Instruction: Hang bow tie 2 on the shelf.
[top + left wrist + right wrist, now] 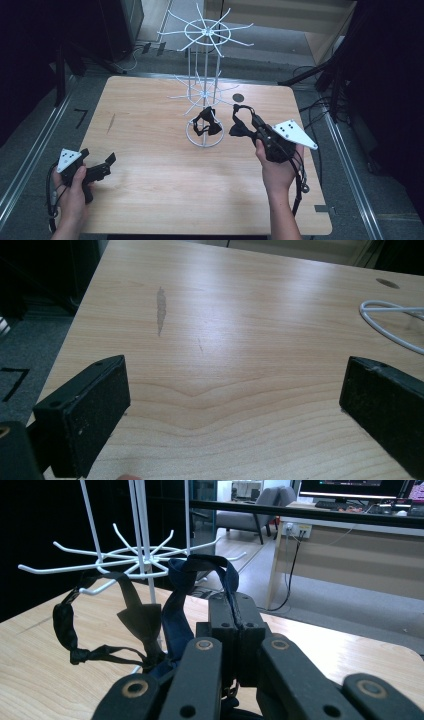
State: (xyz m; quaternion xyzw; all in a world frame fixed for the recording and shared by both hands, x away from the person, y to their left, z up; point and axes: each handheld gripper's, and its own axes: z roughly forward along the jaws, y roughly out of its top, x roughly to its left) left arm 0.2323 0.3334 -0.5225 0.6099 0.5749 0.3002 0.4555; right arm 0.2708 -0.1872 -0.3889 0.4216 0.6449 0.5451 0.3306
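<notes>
Dark navy bow tie point(180, 600), strap looped

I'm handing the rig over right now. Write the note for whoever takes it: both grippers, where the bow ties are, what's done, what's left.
Left gripper: open, nothing in it, low over the table at its near left.
Right gripper: shut on the strap of the navy bow tie, held beside the white wire rack.
Done: black bow tie hangs on a lower hook.
Left, probably: loop the navy strap over a free hook, then release.
</notes>
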